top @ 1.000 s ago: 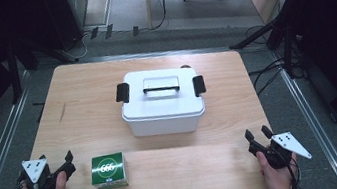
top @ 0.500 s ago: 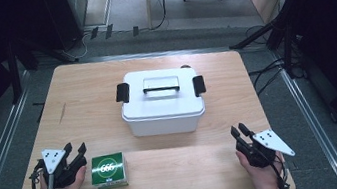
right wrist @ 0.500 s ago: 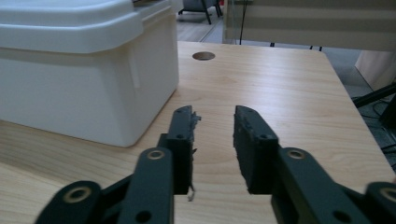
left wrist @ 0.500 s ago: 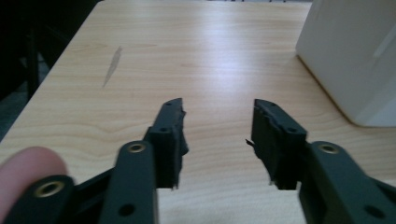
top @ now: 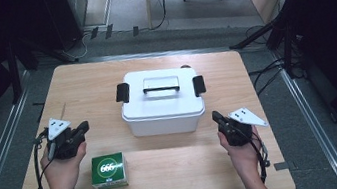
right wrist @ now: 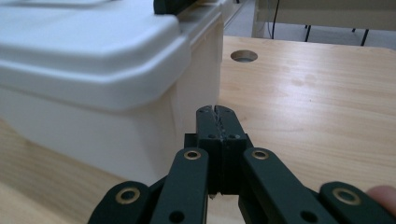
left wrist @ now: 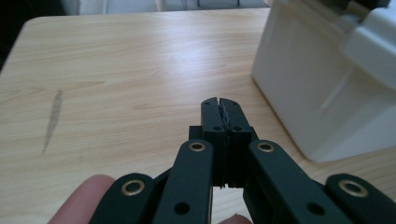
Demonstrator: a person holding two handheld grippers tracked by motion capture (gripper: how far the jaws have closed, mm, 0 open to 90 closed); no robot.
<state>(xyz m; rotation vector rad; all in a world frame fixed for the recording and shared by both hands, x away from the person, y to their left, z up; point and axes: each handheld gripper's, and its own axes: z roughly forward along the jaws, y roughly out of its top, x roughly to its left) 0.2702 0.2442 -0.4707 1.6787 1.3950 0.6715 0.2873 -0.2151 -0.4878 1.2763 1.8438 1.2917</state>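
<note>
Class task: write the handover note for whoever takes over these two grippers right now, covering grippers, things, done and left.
Left gripper: shut, empty, left of the white box.
Right gripper: shut, empty, at the box's right front corner.
Both have just been closing on nothing.
Box: mid-table, lid on, both black latches down.
Green carton: near the front edge, untouched.
Done: nothing visible.
Left: probably opening the box.

Light wooden table [top: 104,84]: smooth top, pale grain lines, soft shine, one dark streak.
White plastic box with lid [top: 162,109]: smooth, bit shiny; black plastic clips and handle on lid.
Small green cardboard box [top: 108,170]: smooth printed paper, white circle on top.
Left black plastic gripper [left wrist: 219,106]: matt, brass-coloured metal rings at joints, tiny ridges on pads.
Right black plastic gripper [right wrist: 217,114]: same matt look, same rings.
</note>
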